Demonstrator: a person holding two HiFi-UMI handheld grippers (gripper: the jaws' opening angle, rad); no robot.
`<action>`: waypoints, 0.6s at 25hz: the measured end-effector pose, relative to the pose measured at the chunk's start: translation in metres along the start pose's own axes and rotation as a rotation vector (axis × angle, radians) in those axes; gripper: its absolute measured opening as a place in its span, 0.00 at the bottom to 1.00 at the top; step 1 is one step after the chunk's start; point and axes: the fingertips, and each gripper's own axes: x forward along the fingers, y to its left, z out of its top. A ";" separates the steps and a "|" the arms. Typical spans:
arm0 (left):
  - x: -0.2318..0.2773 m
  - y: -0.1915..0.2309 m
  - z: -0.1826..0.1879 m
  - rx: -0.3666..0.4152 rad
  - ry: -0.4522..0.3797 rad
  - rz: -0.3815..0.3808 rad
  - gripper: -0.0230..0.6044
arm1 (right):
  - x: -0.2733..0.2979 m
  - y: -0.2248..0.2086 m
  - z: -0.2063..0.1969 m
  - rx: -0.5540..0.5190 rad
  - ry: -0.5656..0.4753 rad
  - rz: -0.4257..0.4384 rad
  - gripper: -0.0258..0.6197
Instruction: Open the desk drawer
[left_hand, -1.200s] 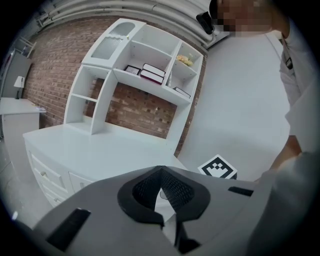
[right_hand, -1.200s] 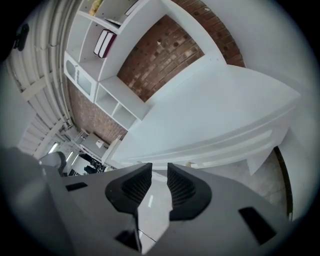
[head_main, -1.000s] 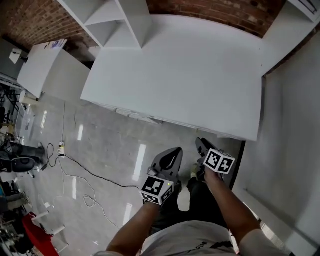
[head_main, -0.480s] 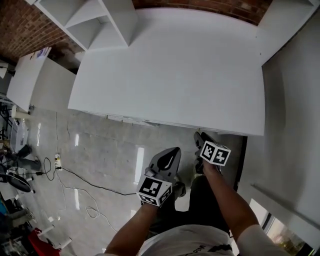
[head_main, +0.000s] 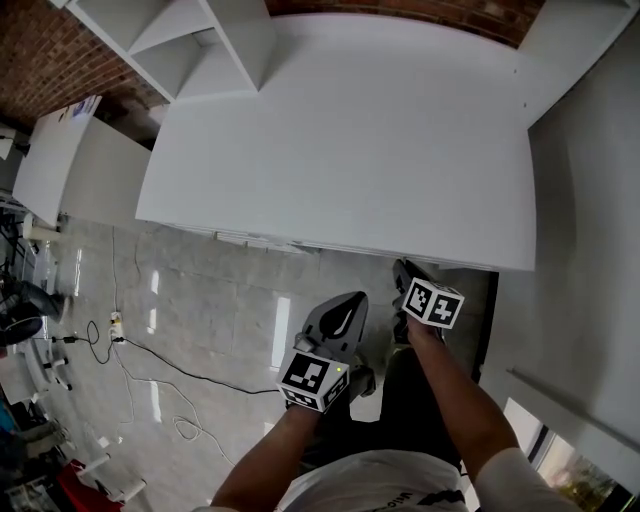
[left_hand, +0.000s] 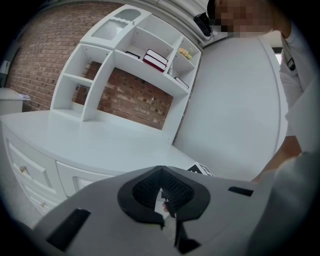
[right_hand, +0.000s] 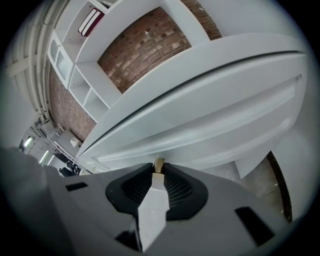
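Observation:
The white desk (head_main: 350, 130) fills the top of the head view. My right gripper (head_main: 403, 268) reaches under its front edge. In the right gripper view, a small beige knob (right_hand: 158, 164) on the white drawer front (right_hand: 215, 125) sits between the jaw tips of my right gripper (right_hand: 158, 169). Those jaws are closing on the knob, with the pads against its sides. My left gripper (head_main: 350, 300) hangs beside it, a little back from the desk. In its own view the left gripper (left_hand: 167, 216) is shut with nothing in it.
A white shelf unit (head_main: 200, 40) stands on the desk's back left, in front of a brick wall. A white panel (head_main: 590, 250) closes off the right side. More drawers with knobs (left_hand: 22, 170) are on the desk's left. Cables (head_main: 170, 370) lie on the glossy floor.
Both grippers have sunk a little, and the right one has come in under the desk's front edge. Over the last half second they hardly moved.

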 end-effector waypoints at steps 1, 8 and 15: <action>-0.001 -0.001 0.000 -0.001 -0.001 -0.001 0.06 | -0.001 0.000 -0.001 -0.003 0.002 -0.002 0.16; -0.008 -0.006 -0.001 -0.010 0.010 0.001 0.06 | -0.012 0.004 -0.020 -0.002 0.012 0.000 0.16; -0.021 -0.017 -0.002 -0.017 0.030 0.003 0.06 | -0.036 0.008 -0.052 -0.025 0.055 -0.017 0.16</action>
